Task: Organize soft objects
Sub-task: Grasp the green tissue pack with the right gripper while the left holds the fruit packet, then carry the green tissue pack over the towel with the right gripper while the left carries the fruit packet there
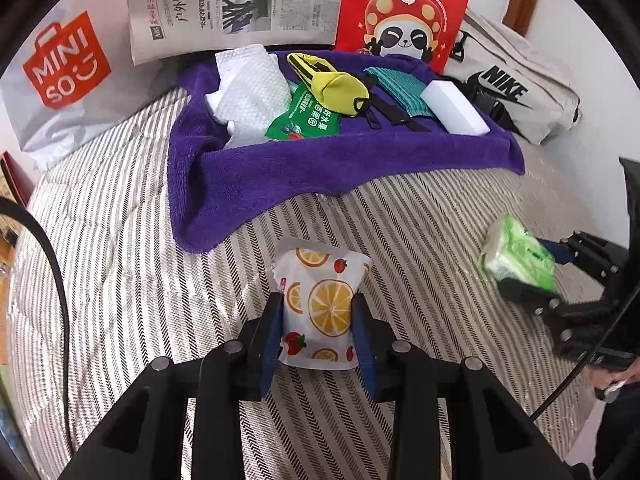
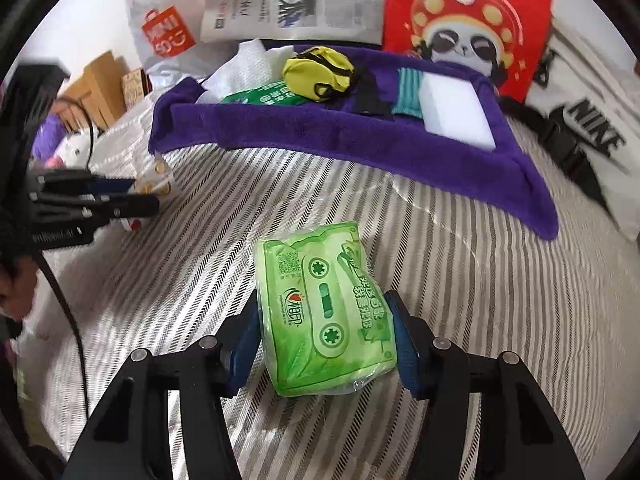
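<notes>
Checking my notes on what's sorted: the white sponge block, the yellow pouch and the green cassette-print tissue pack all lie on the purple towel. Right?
Not quite. The green cassette-print tissue pack lies on the striped bedcover, between the right gripper's jaws, as the right wrist view shows. The white sponge block and yellow pouch do lie on the purple towel.

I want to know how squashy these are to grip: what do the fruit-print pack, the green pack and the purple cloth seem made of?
Fruit-print pack: thin glossy plastic film, probably over tissues; crinkled sealed top.
Green pack: clear shiny film over soft paper; glare and creases show.
Purple cloth: plush matte towelling, perhaps microfibre; fuzzy pile and soft folds.
</notes>
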`<state>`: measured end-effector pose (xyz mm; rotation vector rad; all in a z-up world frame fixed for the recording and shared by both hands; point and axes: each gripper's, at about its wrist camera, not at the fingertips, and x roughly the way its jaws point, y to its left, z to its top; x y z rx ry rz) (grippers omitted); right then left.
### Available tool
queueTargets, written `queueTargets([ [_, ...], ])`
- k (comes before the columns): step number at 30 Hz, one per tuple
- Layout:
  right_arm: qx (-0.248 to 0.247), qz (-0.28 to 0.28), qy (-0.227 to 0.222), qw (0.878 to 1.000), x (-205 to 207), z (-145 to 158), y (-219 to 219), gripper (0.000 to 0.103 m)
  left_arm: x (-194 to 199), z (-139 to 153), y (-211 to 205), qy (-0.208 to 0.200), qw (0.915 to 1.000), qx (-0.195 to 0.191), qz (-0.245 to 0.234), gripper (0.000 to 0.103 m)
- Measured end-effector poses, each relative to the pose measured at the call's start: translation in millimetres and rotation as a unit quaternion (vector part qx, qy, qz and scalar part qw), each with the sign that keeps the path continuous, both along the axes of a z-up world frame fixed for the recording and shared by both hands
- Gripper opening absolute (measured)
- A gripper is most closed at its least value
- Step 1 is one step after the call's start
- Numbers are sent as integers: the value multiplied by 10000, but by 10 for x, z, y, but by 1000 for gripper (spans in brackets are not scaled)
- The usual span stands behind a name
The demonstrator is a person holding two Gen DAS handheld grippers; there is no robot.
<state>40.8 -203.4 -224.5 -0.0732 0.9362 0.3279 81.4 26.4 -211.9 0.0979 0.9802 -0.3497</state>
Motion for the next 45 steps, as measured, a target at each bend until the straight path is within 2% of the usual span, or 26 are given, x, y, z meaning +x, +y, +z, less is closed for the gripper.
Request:
queueTargets([
  [3, 361, -8, 109, 9993, 13, 83, -74, 57, -15, 38, 24, 49, 9998, -185, -32, 29],
  [5, 383, -37, 55, 9992, 17, 182, -111, 57, -41, 109, 46, -10, 9994, -344, -58, 29],
  [13, 527, -6, -278, 9982, 69, 584, -169, 57, -124, 414, 118, -288, 9982, -518, 16, 29],
  [21, 645, -193, -517, 9964, 394, 974, -189, 57, 1, 605, 193, -441, 9944, -917, 285, 29],
  [29, 687, -374, -760, 9940, 856, 1282, -171, 58, 247, 815, 109, -618, 9938, -889, 263, 29],
  [34, 547, -508, -721, 9946, 1147, 1344, -161, 58, 511, 966, 95, -645, 9943, -776, 334, 29],
  [39, 504, -493, -557, 9960, 1455, 1381, -181, 58, 762, 1092, 31, -692, 9952, -672, 183, 29],
  [45, 555, -515, -492, 9959, 1646, 1374, -233, 58, 1019, 1054, -68, -648, 9960, -598, 148, 29],
])
